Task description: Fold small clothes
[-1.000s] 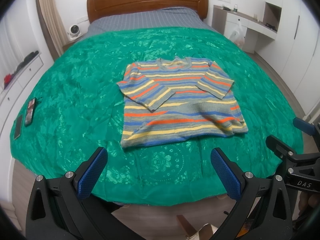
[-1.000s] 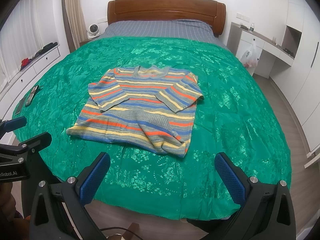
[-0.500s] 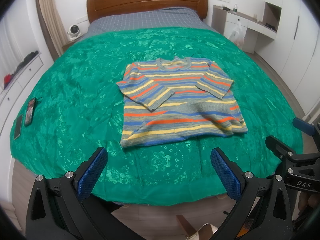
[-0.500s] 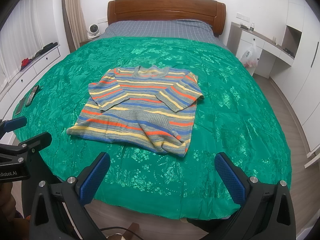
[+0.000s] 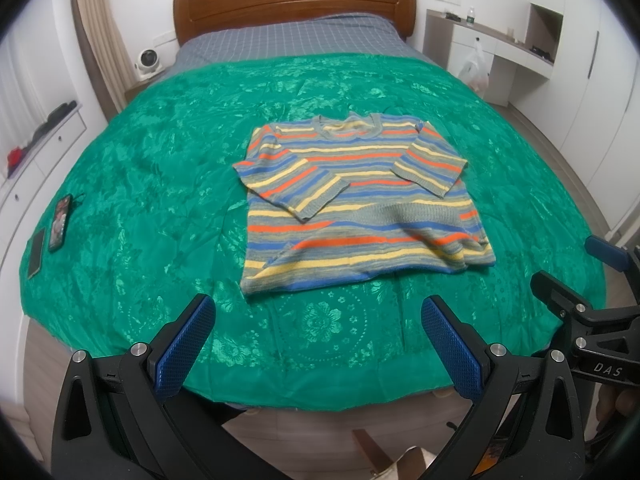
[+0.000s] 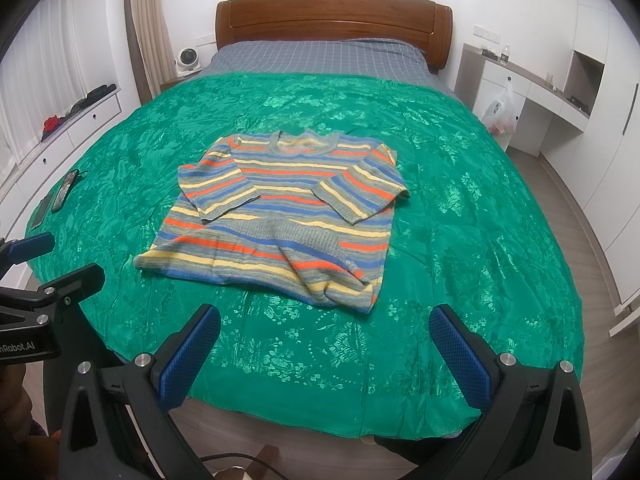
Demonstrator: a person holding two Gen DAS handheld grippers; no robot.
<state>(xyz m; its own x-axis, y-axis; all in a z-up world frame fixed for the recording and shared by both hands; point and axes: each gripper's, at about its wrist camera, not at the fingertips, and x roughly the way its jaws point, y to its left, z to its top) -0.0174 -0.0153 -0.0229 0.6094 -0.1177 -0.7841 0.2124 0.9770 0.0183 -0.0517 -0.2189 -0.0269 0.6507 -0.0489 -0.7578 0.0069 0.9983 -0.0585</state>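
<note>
Lying flat near the middle of the green bedspread (image 5: 120,184), the striped sweater (image 5: 360,200) had its collar toward the wooden headboard (image 5: 292,4) and both sleeves folded inward across the chest. I noted its hem nearest the foot of the bed, slightly rumpled at the right corner. I held the left gripper (image 5: 316,344) past the foot edge, short of the hem, jaws spread wide and holding nothing. I held the right gripper (image 6: 324,352) likewise, apart from the sweater, jaws spread and empty. Two phones (image 5: 58,222) lay at the bedspread's left edge. A small white fan (image 6: 188,58) stood beside the headboard; a plastic bag (image 6: 500,112) hung by the desk.
</note>
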